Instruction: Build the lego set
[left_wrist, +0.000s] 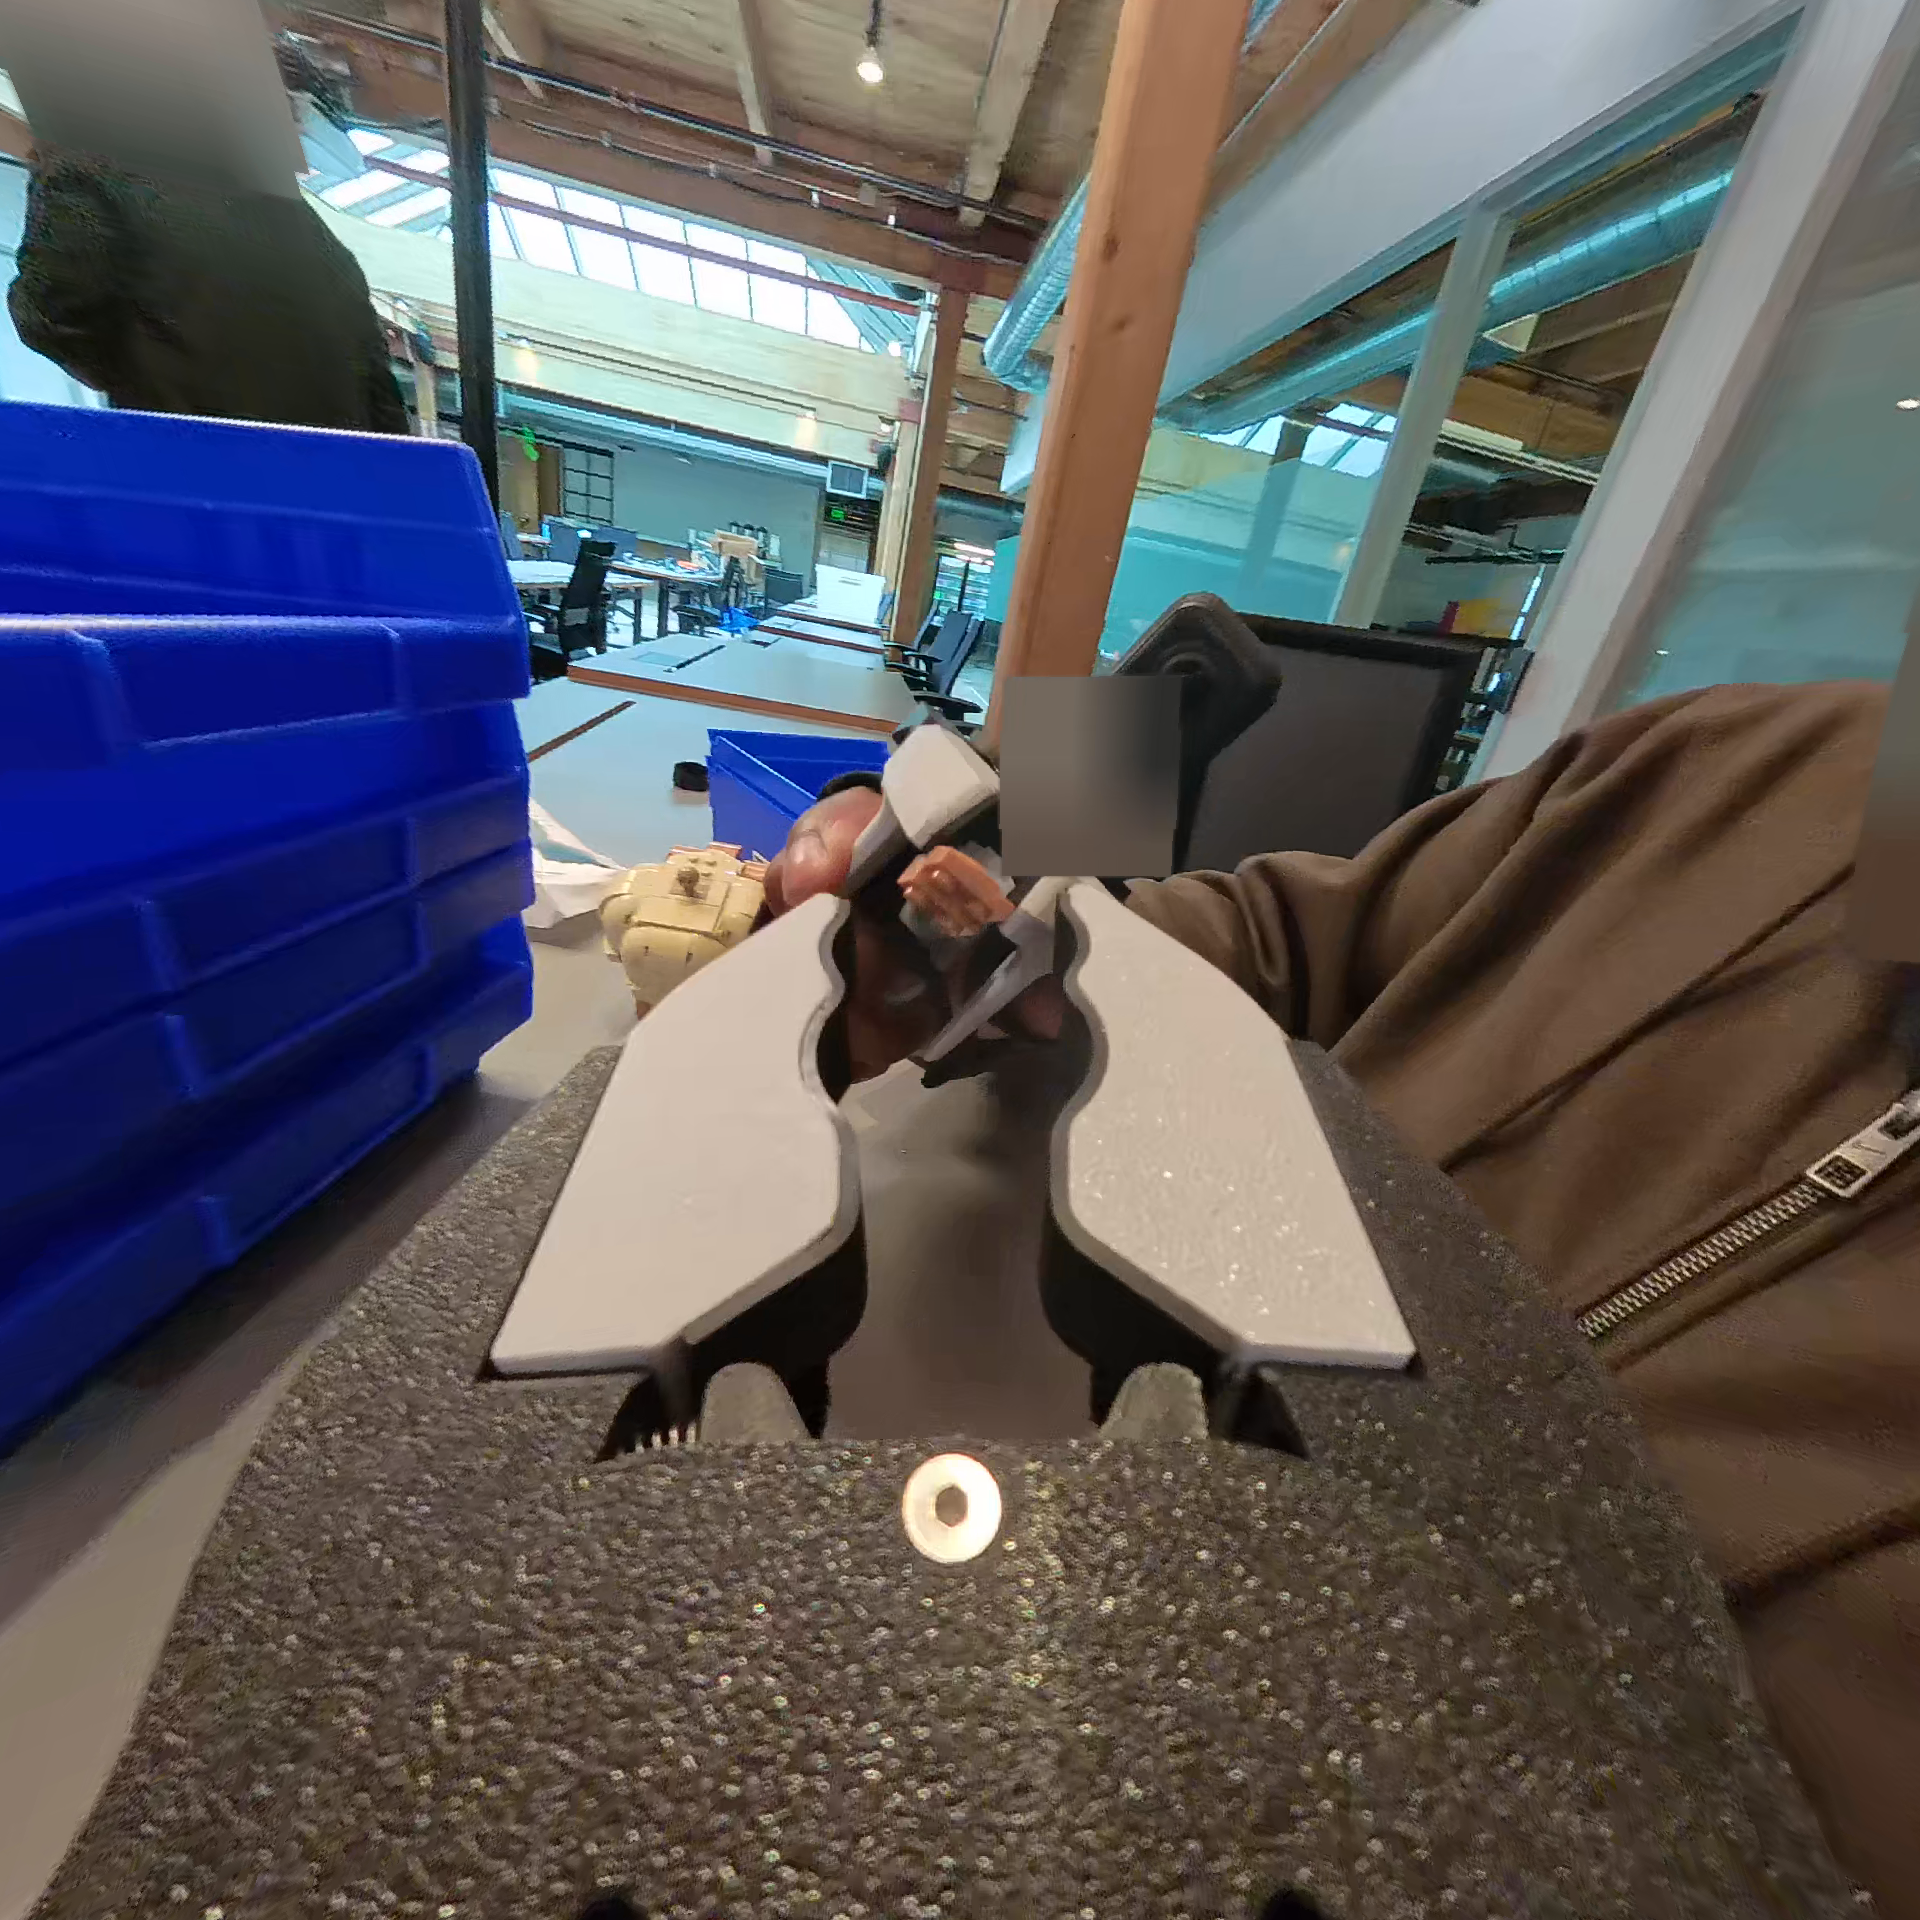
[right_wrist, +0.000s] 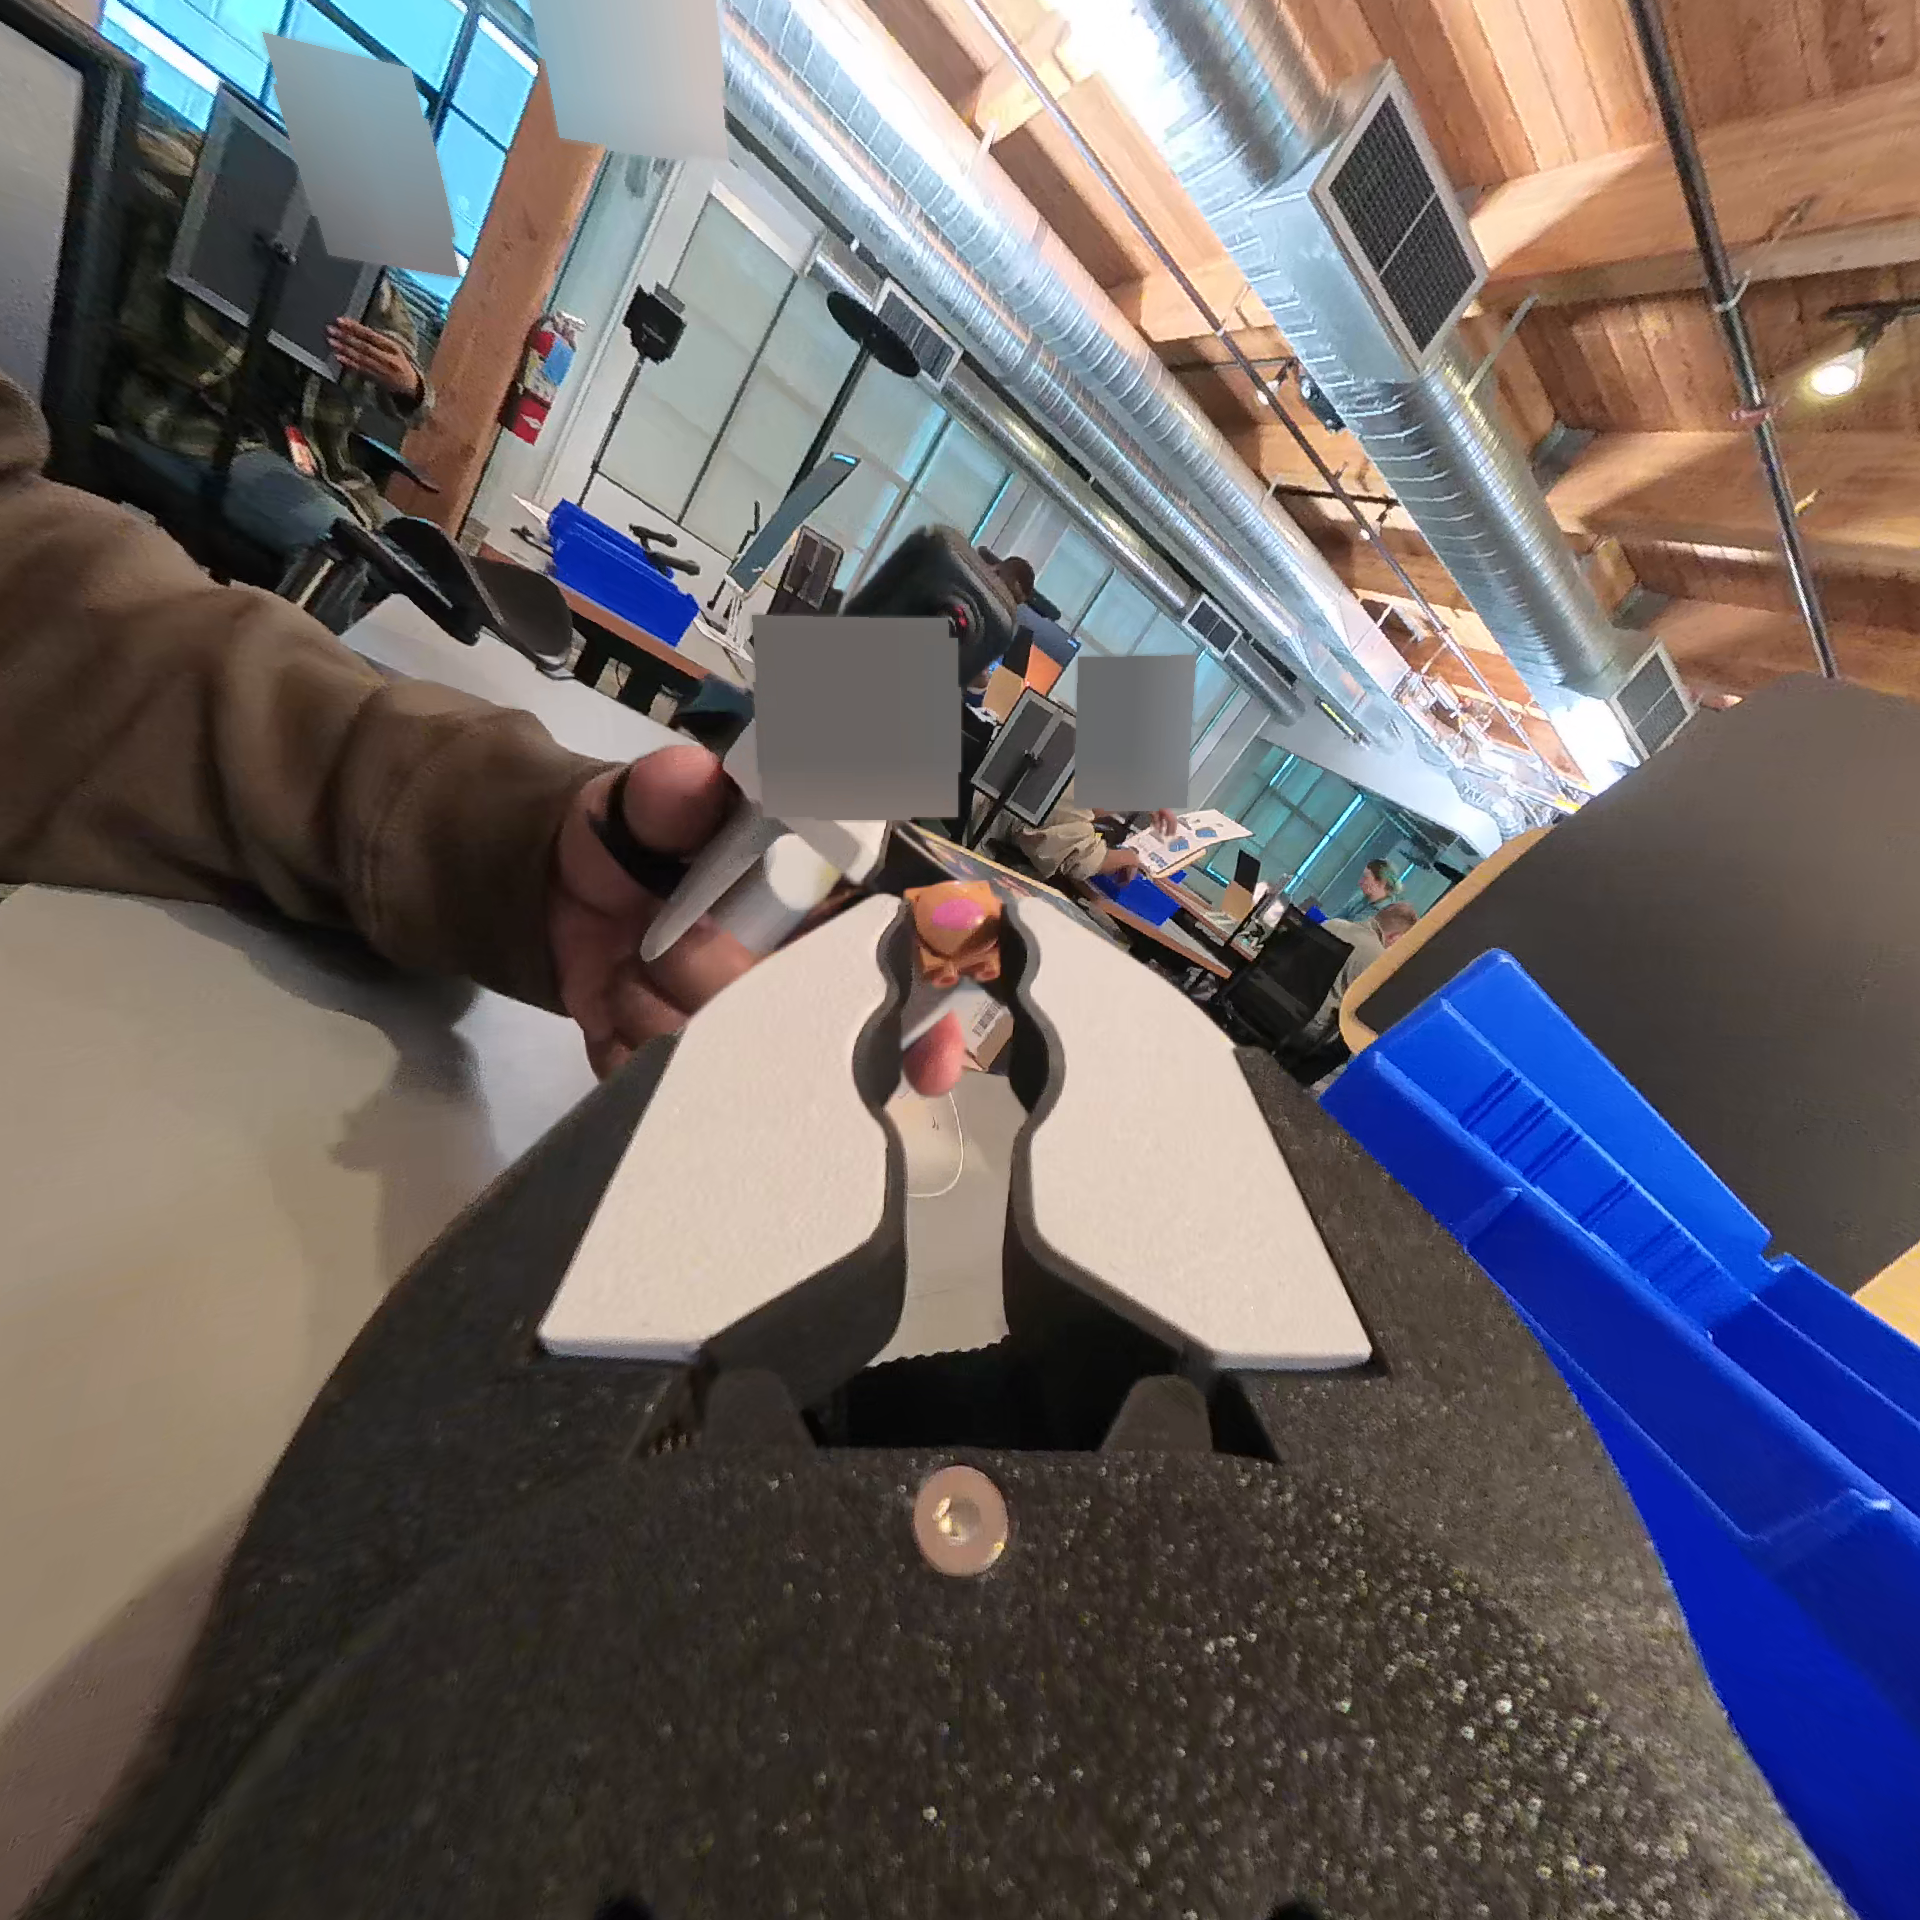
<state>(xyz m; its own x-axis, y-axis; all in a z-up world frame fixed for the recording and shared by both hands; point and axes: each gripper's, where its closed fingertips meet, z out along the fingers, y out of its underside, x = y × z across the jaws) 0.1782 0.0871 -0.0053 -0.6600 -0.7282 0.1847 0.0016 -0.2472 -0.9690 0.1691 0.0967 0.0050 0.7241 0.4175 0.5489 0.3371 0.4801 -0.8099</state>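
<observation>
Currently: right grey two-finger gripper (right_wrist: 951, 920) pinching small orange-brown lego piece with pink spot (right_wrist: 954, 935) between fingertips, jaws nearly closed on it. Left grey two-finger gripper (left_wrist: 948, 906) jaws parted a moderate gap, nothing gripped; same piece visible just beyond tips at 12 o'clock. Tan lego assembly (left_wrist: 681, 914) on grey table (left_wrist: 623, 748) at 10 o'clock. Stacked blue plastic bins (left_wrist: 249, 790) at 9 o'clock.

Both cams sat low behind own gripper, tilted up off the surface (left_wrist: 623, 748), facing each other at close range. Left looked at right gripper (left_wrist: 961, 904); right looked at left gripper (right_wrist: 748, 904). Shared: orange-brown lego piece (right_wrist: 954, 935) btw them.
</observation>
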